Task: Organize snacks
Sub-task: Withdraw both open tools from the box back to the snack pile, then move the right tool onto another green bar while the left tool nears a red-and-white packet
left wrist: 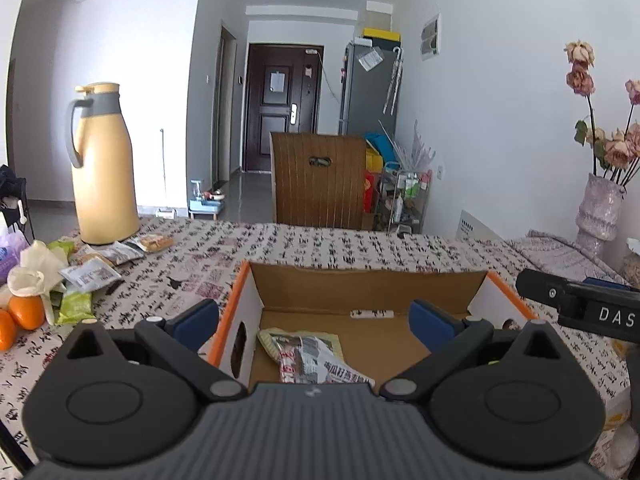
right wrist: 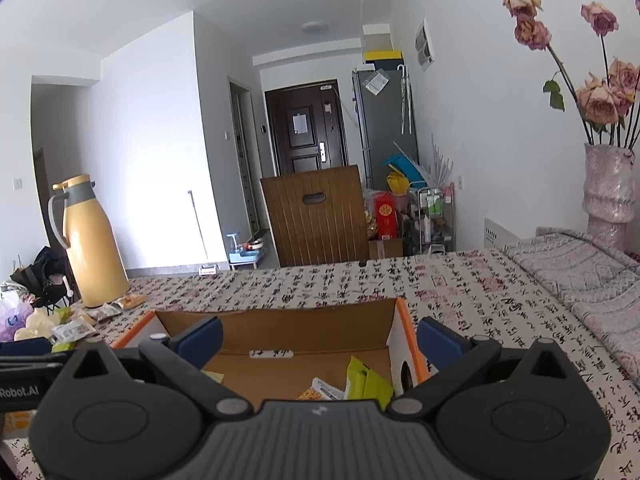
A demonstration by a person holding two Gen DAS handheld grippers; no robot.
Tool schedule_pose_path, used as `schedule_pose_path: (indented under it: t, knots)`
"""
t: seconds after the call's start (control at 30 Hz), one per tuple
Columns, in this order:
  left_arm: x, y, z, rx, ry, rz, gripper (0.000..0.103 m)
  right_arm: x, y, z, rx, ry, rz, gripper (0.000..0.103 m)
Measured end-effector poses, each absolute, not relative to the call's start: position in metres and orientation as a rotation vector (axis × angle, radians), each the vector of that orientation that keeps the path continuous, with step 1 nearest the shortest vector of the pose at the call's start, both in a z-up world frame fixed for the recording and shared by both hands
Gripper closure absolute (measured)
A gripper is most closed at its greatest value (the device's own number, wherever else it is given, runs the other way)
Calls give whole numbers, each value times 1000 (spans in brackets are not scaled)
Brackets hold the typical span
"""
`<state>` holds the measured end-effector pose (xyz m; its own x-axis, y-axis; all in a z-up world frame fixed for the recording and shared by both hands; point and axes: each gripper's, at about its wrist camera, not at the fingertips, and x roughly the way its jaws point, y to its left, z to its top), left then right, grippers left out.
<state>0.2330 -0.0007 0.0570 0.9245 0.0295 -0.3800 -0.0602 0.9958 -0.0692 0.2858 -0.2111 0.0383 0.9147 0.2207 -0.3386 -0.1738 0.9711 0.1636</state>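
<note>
Two fingers [right wrist: 442, 342] spread | green packet [right wrist: 366, 384] below, untouched

Tablecloth [right wrist: 360, 284] white with black calligraphy, pink seals; box [left wrist: 236, 300] brown inside, orange-edged; flask [left wrist: 102, 168] yellow, grey collar; oranges [left wrist: 24, 312] at left edge; vase [right wrist: 608, 196] mottled pink.

A matt corrugated cardboard box [left wrist: 372, 280] is seen on a printed cloth tablecloth [left wrist: 320, 244], beside glossy plastic snack packets [left wrist: 92, 276] and a smooth, satin-finished yellow jug [left wrist: 102, 168].
</note>
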Motion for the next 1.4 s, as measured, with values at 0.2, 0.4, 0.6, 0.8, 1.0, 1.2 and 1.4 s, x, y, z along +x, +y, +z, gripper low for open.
schedule_pose_path:
  t: [0.2,0.4,0.6,0.8,1.0,1.2,1.4]
  knots:
    - [215,-4,69,-68,357,48,0,267,-214,50,123,339,202,0]
    - [194,-9,71,-53,361,41,0,245,-216,49,117,355,207,0]
    - [172,-9,67,-50,378,40,0,219,-220,46,116,371,212,0]
    - [149,-7,60,-43,389,42,0,192,-224,38,109,396,209,0]
    - [131,-6,45,-31,423,43,0,164,-224,26,97,426,214,0]
    - [112,-2,31,-39,456,40,0,143,-223,12,85,459,219,0]
    - [90,6,17,-54,475,42,0,123,-223,-5,68,493,219,0]
